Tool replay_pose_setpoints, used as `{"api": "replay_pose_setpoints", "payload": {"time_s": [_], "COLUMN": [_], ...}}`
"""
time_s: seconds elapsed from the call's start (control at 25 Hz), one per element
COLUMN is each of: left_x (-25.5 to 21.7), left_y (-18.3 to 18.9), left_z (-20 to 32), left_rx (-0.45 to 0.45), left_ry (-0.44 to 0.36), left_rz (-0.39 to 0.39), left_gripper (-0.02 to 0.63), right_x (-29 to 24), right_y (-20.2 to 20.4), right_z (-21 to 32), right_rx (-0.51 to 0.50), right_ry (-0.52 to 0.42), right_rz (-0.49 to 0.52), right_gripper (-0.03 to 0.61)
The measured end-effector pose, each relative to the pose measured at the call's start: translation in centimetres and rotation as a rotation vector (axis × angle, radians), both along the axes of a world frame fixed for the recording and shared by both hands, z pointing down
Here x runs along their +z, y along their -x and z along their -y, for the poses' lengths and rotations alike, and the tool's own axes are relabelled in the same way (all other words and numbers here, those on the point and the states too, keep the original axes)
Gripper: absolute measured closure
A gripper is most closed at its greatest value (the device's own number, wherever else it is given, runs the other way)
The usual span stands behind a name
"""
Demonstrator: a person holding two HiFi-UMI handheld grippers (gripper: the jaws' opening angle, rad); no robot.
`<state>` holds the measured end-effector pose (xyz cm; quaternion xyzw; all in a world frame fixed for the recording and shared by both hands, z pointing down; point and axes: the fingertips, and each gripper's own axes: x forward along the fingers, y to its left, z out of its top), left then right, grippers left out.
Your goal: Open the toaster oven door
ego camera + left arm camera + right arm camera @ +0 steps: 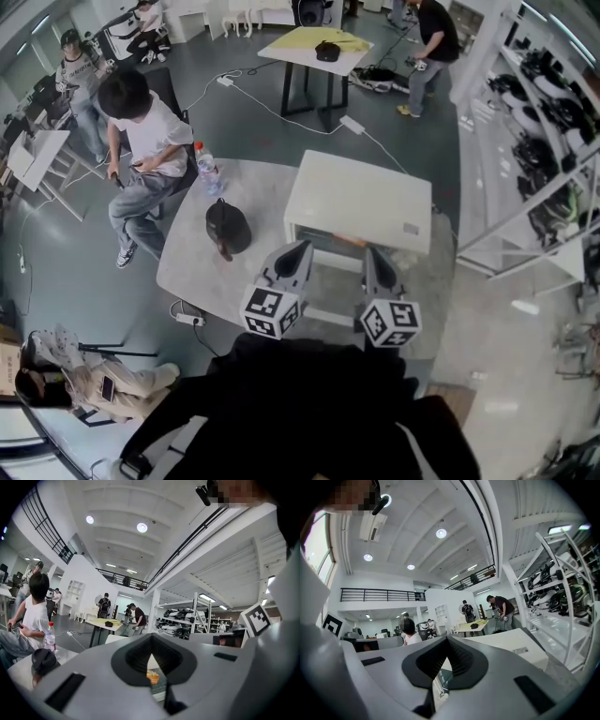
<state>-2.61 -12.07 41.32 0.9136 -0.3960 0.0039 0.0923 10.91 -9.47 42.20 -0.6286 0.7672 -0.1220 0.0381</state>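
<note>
The white toaster oven [358,200] stands on the grey table [192,267]; its front faces me. Its door seems folded down toward me, with a white handle bar [328,317] at the near edge between the two grippers. Something orange [349,241] shows at the oven's mouth, and the left gripper view catches an orange item [153,677] through the slit. My left gripper [302,246] points at the oven's front left, its jaws together on nothing. My right gripper [373,251] points at the front right, also shut and empty. Both the left gripper [151,641] and the right gripper [447,640] show their jaws meeting.
A black cap [228,226] and a water bottle [206,169] sit on the table's left part. A person [141,131] sits just beyond its left edge. A power strip [189,319] lies on the floor. White shelving [553,141] stands to the right.
</note>
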Motion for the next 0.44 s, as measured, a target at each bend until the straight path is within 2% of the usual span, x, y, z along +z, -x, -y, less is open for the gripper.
{"api": "replay_pose_setpoints", "payload": {"time_s": [0.44], "left_x": [-0.28], "left_y": [0.69], "left_z": [-0.35], "left_rx": [-0.013], "left_ry": [-0.017], "left_rz": [-0.008], "left_gripper": [0.611], "right_x": [0.13], "right_y": [0.78], "right_z": [-0.45], "right_rx": [-0.01], "right_ry": [-0.008], "right_rz": [0.013], "right_gripper": [0.575]}}
